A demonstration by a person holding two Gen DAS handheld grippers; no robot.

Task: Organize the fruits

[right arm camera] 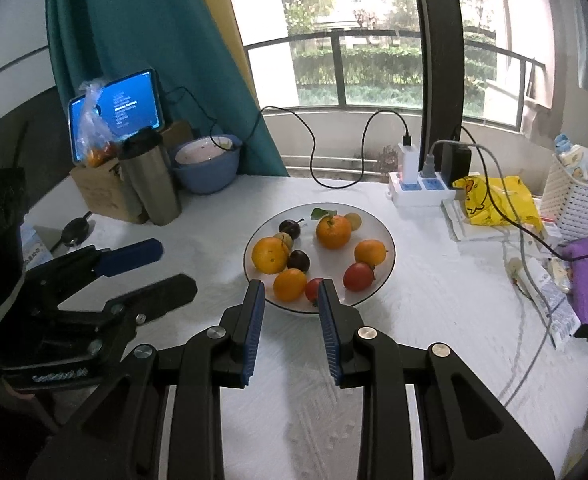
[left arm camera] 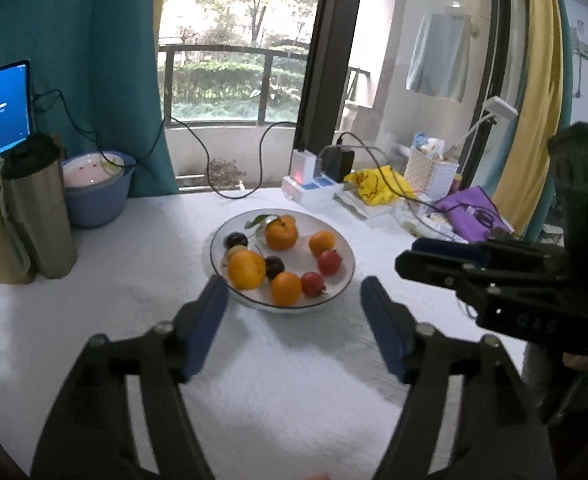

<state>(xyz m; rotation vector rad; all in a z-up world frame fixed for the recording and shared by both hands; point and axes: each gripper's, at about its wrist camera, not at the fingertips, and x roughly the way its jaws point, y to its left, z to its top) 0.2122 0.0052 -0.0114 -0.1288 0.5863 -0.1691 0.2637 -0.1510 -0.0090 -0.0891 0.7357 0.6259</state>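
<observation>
A white plate [left arm camera: 335,242] [right arm camera: 385,240] with a dark rim sits mid-table on the white cloth. It holds several oranges [left arm camera: 281,233] [right arm camera: 333,231], two red tomatoes [left arm camera: 329,261] [right arm camera: 358,276], dark plums [left arm camera: 274,266] [right arm camera: 298,260] and small pale fruits [right arm camera: 353,220]. My left gripper [left arm camera: 294,292] is open and empty, just in front of the plate's near rim. My right gripper [right arm camera: 290,292] is open and empty, its tips at the near rim by an orange [right arm camera: 290,285] and a tomato [right arm camera: 313,289]. Each gripper shows in the other's view [left arm camera: 437,256] [right arm camera: 158,268].
A steel flask [left arm camera: 40,208] [right arm camera: 152,178], cardboard box [right arm camera: 102,192], blue basin [left arm camera: 96,190] [right arm camera: 208,166] and tablet [left arm camera: 2,108] [right arm camera: 116,110] stand far left. A power strip with cables [left arm camera: 313,184] [right arm camera: 417,188], yellow bag [left arm camera: 377,184] [right arm camera: 493,200], white basket [right arm camera: 573,200] and purple pouch [left arm camera: 469,212] crowd the right.
</observation>
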